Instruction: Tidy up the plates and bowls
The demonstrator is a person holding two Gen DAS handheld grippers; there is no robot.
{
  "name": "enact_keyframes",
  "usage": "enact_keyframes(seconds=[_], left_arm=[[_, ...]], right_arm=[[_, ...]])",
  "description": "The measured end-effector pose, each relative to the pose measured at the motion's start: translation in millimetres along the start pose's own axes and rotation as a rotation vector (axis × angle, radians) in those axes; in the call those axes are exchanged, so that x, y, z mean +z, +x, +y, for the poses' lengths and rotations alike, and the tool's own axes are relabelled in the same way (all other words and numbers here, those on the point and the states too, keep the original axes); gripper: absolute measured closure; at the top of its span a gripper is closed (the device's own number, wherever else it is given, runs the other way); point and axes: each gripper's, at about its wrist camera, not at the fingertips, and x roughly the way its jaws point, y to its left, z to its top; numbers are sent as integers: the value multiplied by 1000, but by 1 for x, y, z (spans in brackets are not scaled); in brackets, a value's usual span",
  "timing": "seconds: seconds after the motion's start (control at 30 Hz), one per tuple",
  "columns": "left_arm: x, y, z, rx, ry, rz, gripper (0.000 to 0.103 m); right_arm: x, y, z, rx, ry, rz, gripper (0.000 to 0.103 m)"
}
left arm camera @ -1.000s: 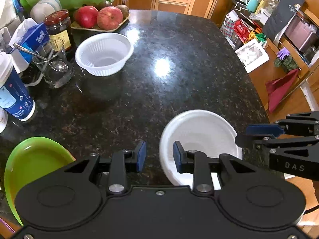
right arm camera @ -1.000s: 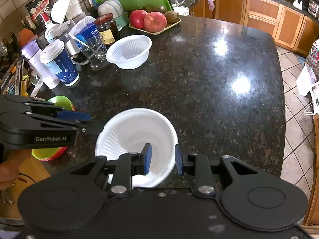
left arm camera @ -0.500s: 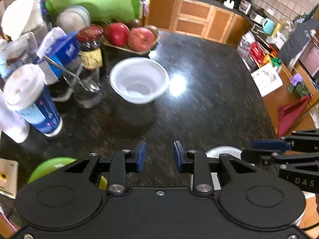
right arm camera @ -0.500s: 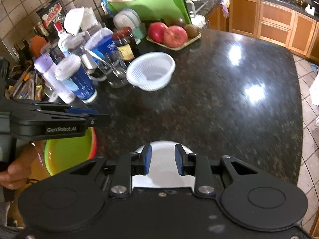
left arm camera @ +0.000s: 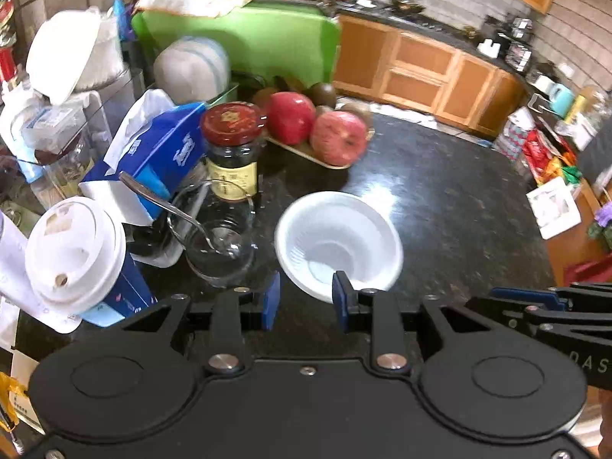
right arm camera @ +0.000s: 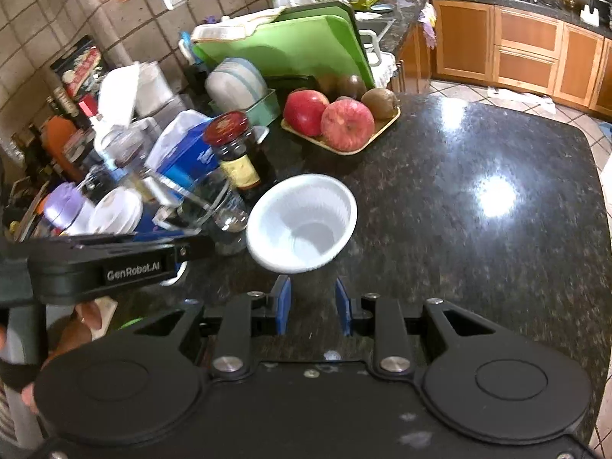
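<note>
Left wrist view: the left gripper (left arm camera: 306,298) hangs over the dark stone counter (left arm camera: 440,206) with its jaws parted and nothing between them; the near rim of the white bowl (left arm camera: 338,243) shows in the gap, but the blue pads do not press on it. The bowl stands upright and empty on the counter, just beside a glass (left arm camera: 218,248) with a spoon (left arm camera: 164,202) leaning in it. Behind the glass stands a dark jar (left arm camera: 231,149) with a red lid, and beyond it a tray of apples (left arm camera: 317,126). A paper cup (left arm camera: 76,256) with a white lid stands at the left, near a blue tissue pack (left arm camera: 164,153). The right gripper (left arm camera: 543,306) reaches in from the right edge. In the right wrist view, the right gripper (right arm camera: 311,306) also holds its jaws apart and empty, a narrow gap, with the bowl (right arm camera: 302,222) ahead of its tips and apart from them. The left gripper (right arm camera: 191,246) crosses in from the left, a hand (right arm camera: 82,325) on its grip. A green cutting board (right arm camera: 290,49) stands upright at the back.
</note>
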Motion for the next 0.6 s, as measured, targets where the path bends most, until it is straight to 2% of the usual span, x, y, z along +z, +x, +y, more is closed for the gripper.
enact_keyframes(seconds=[0.3,0.6], left_arm=[[26,47,16,51,-57,62,65],[32,70,15,41,-40,97,66]], right_arm=[[36,58,-16,-37,64,56,73],[55,99,-24,-28,37,95,73]])
